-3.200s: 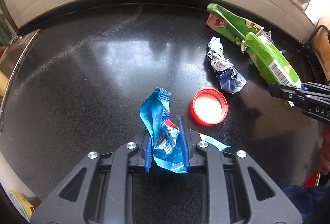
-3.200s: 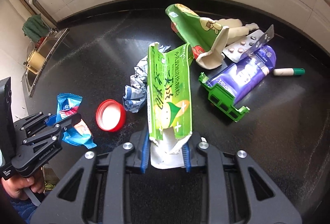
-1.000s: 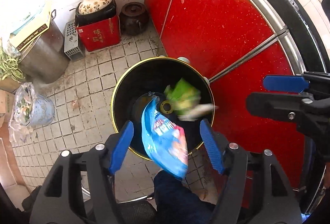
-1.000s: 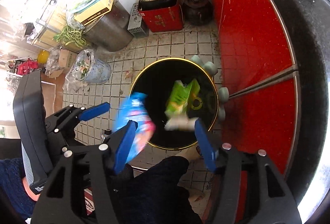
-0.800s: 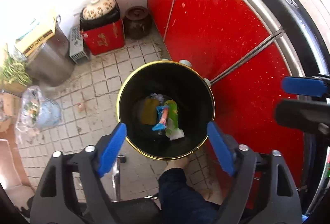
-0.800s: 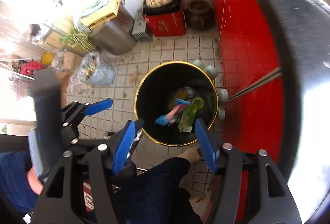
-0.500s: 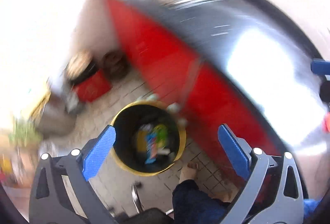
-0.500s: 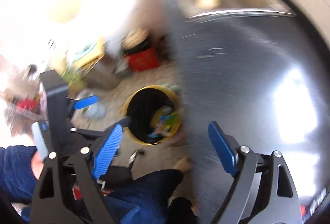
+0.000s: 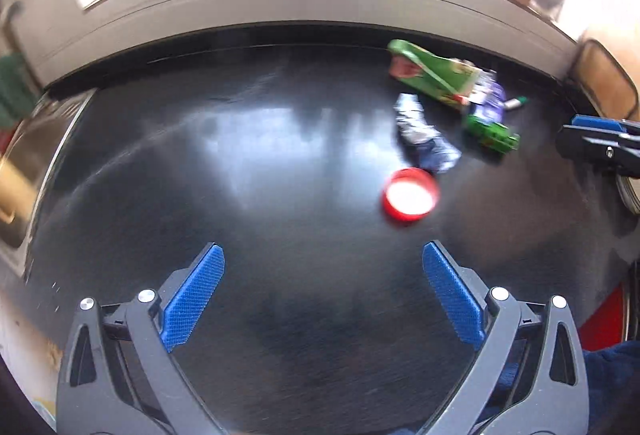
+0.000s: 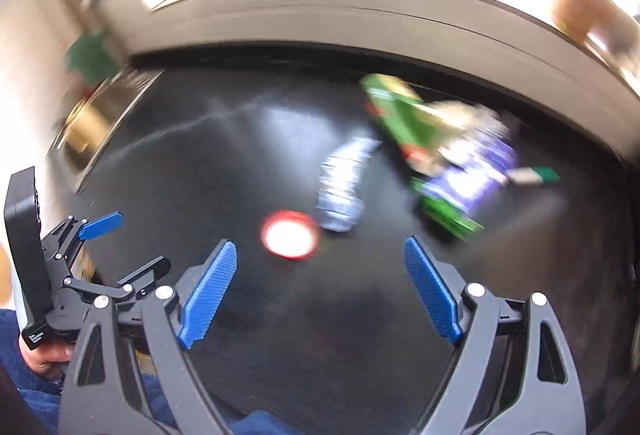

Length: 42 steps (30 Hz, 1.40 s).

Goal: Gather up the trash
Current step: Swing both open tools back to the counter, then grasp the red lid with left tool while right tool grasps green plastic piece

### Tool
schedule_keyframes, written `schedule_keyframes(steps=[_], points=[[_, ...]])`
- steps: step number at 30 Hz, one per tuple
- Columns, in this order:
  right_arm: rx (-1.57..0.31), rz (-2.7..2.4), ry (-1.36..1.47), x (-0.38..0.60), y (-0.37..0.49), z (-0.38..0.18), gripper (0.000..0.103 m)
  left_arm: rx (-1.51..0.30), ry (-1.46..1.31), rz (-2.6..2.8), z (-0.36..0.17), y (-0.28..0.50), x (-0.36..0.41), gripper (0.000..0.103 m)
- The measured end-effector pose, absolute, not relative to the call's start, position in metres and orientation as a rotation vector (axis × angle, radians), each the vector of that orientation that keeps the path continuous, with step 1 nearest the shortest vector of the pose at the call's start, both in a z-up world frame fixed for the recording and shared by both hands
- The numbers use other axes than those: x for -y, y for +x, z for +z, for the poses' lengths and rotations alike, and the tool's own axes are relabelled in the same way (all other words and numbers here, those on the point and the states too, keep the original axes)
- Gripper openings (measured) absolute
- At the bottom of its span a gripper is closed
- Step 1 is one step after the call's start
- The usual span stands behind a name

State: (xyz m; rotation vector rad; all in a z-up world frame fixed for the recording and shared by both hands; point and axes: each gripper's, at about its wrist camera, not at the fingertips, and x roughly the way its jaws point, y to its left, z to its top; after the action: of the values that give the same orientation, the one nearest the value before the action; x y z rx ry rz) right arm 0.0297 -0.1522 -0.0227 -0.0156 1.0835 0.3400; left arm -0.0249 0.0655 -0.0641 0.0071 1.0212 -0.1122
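Note:
Both views are blurred by motion. On the black counter [image 9: 240, 195] lie a red lid [image 9: 409, 199], a crumpled white-blue wrapper [image 9: 422, 137], a green snack bag [image 9: 436, 79] and a purple pack on a green holder [image 9: 490, 119]. My left gripper [image 9: 323, 267] is wide open and empty, above the counter's near side, left of the lid. My right gripper [image 10: 320, 263] is wide open and empty, just short of the red lid [image 10: 289, 234]. The wrapper [image 10: 343, 191], green bag [image 10: 400, 115] and purple pack [image 10: 468, 179] lie beyond it.
A sink [image 9: 24, 155] is set in the counter at the left. A pale wall ledge [image 9: 320, 3] runs behind the counter under a bright window. A green-tipped marker [image 10: 534, 175] lies right of the purple pack. The left gripper shows in the right wrist view [image 10: 80, 255].
Both grippers let their wrappers fall into the black bin on the floor. They then swung up from the bin to the counter, open and empty.

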Motion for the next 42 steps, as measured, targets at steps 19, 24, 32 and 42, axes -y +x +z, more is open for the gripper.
schedule_keyframes(steps=[19, 24, 32, 42], points=[[-1.144, 0.331, -0.014, 0.208, 0.080, -0.082, 0.083, -1.142, 0.137, -0.179, -0.121, 0.030, 0.004, 0.097], [-1.210, 0.341, -0.075, 0.206, 0.113, -0.121, 0.081, -1.195, 0.106, -0.167, -0.154, 0.044, 0.002, 0.097], [-1.255, 0.368, -0.171, 0.198, 0.139, -0.156, 0.070, -1.135, 0.132, -0.170, -0.159, 0.050, 0.011, 0.096], [-1.218, 0.396, -0.187, 0.189, 0.124, -0.150, 0.029, -1.108, 0.165, -0.200, -0.147, 0.040, 0.025, 0.049]])
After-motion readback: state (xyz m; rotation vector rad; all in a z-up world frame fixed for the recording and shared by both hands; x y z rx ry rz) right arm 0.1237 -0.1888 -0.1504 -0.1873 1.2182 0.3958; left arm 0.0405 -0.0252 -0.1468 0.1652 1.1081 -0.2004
